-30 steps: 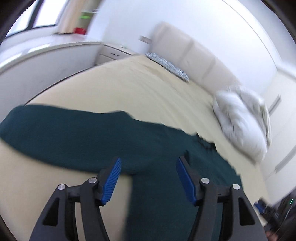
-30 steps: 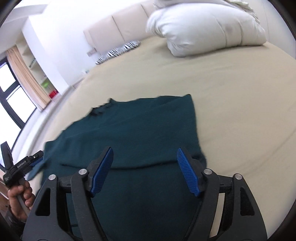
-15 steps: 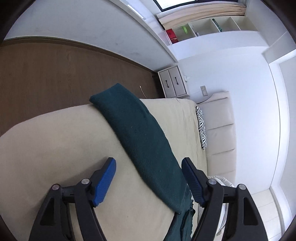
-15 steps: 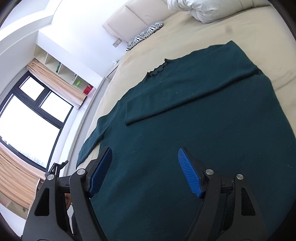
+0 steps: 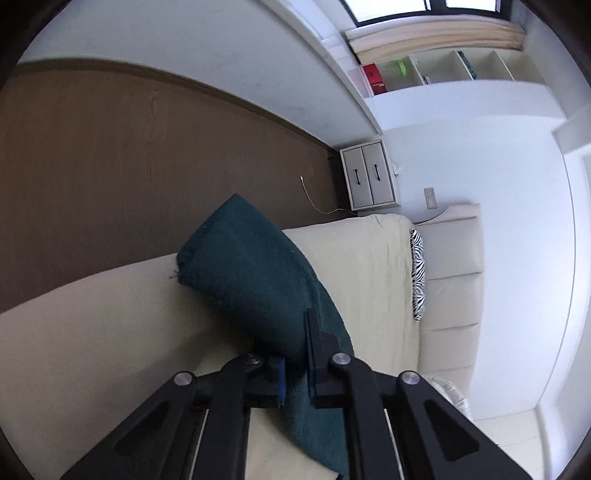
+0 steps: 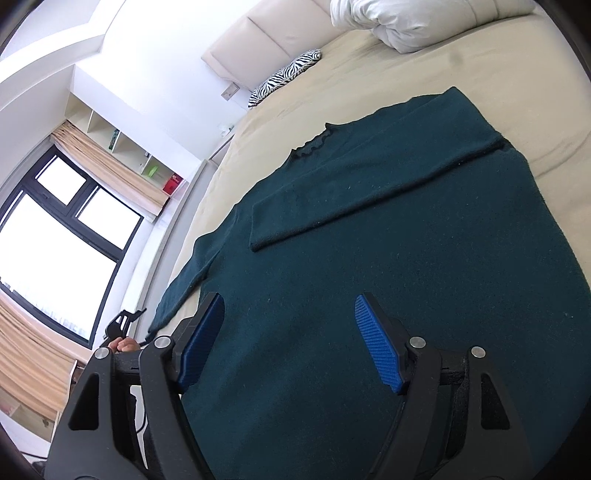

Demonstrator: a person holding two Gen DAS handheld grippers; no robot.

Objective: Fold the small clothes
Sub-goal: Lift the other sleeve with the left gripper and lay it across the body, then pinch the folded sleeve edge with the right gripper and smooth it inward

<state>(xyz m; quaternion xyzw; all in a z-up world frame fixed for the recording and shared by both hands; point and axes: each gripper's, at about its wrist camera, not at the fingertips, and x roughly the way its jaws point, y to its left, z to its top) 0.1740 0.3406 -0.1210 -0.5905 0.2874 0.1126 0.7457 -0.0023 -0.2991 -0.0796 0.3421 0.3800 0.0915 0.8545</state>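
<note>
Left wrist view: left gripper (image 5: 295,363) now clamped on the free sleeve (image 5: 258,280) of the dark teal knitted sweater. Half a second ago its blue pads stood wide, one either side of that sleeve; the jaws have just been closing and the fabric is pinched between them, bunched and lifting toward the cuff, which sticks up past the edge of the beige-sheeted bed (image 5: 110,314). Brown wood floor (image 5: 110,155) and a white two-door bedside cabinet (image 5: 367,175) beyond, zebra-striped cushion (image 5: 418,273) at the headboard.

Right wrist view: the sweater (image 6: 369,277) lies flat, spread across the bed (image 6: 480,62). One sleeve is already folded across the chest; the other trails out to the left toward the mattress edge, where the hand (image 6: 123,345) holding the left tool shows. Right gripper (image 6: 288,341) hovers just over the lower body of the garment, blue pads apart, nothing between them; its jaws have just been narrowing slightly. White pillow (image 6: 399,22) far corner.

Judgement: grip on the second sleeve secured, so folding it over the body looks like the step in hand. Hem fold not yet done.
</note>
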